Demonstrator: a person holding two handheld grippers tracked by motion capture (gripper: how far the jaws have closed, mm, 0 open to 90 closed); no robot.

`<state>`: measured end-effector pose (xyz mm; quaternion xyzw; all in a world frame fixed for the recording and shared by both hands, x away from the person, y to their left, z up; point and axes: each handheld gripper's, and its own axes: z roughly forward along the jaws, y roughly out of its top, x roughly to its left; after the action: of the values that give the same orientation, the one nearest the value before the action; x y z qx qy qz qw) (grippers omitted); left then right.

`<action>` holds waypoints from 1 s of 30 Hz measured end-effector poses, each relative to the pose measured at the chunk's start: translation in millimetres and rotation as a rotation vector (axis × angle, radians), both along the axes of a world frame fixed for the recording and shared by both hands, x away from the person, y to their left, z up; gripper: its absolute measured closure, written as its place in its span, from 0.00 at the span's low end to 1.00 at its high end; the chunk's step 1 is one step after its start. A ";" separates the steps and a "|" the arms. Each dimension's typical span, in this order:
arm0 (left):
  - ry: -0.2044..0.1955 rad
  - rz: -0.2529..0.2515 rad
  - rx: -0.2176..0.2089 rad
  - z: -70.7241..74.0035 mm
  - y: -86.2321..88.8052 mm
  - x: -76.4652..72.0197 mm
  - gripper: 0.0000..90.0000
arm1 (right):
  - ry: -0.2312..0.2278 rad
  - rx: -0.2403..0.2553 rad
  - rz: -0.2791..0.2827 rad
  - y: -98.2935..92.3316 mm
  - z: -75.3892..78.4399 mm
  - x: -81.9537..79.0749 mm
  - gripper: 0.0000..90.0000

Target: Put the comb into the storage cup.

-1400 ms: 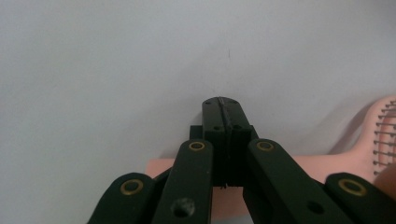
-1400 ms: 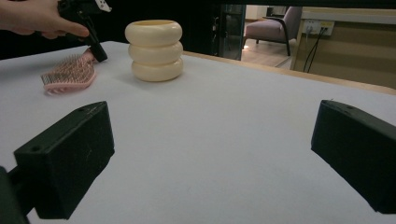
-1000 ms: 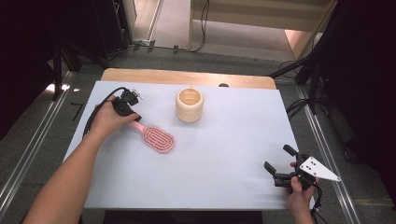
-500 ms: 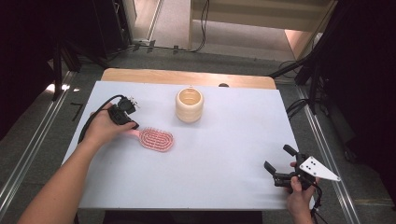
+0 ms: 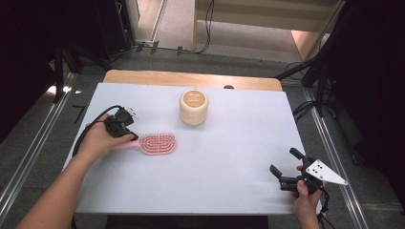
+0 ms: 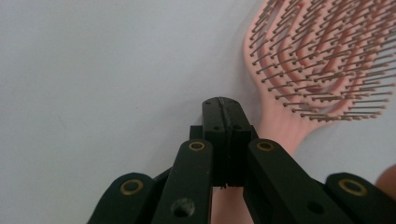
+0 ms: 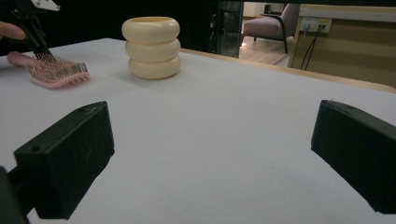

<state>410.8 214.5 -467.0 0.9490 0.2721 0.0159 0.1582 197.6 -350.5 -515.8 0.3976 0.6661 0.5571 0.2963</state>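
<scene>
Nearest the person's side, at the right corner of the smooth, matte white surface (image 5: 229, 157), the right tool (image 5: 285, 166) is held in a hand low over the sheet, a grey three-cornered plate on top. Its two blocky black jaws stand wide apart with nothing between them.

Farther in and to the left lies the pink plastic hairbrush (image 5: 156, 143), flat on the surface with its bristles up: an oval head of looping ribs set with fine, ball-tipped pins, tapering to a rounded handle. The left tool (image 6: 223, 135) sits at that handle, its hinged black jaws pressed together face to face; whether they pinch the handle I cannot tell.

Beyond the brush, near the middle, stands a cream-coloured cup shaped like three stacked rounded rings (image 5: 194, 107), upright, glossy and apart from the brush.
</scene>
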 end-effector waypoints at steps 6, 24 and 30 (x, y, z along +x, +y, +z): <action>0.007 -0.010 0.003 -0.5 -0.4 -8.9 1.00 | 0.000 -0.002 -0.003 -0.3 -0.1 0.1 0.00; 0.019 -0.020 0.016 -0.4 -5.1 -20.9 1.00 | 0.000 -0.001 -0.003 -0.3 0.0 0.1 0.00; -0.007 0.010 0.011 4.6 -0.3 -17.3 0.92 | -0.001 0.002 -0.002 -0.5 -0.1 0.1 0.00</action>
<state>393.5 214.2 -462.4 0.9484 0.2764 0.0214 0.1539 197.7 -351.0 -515.9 0.3985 0.6649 0.5577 0.2968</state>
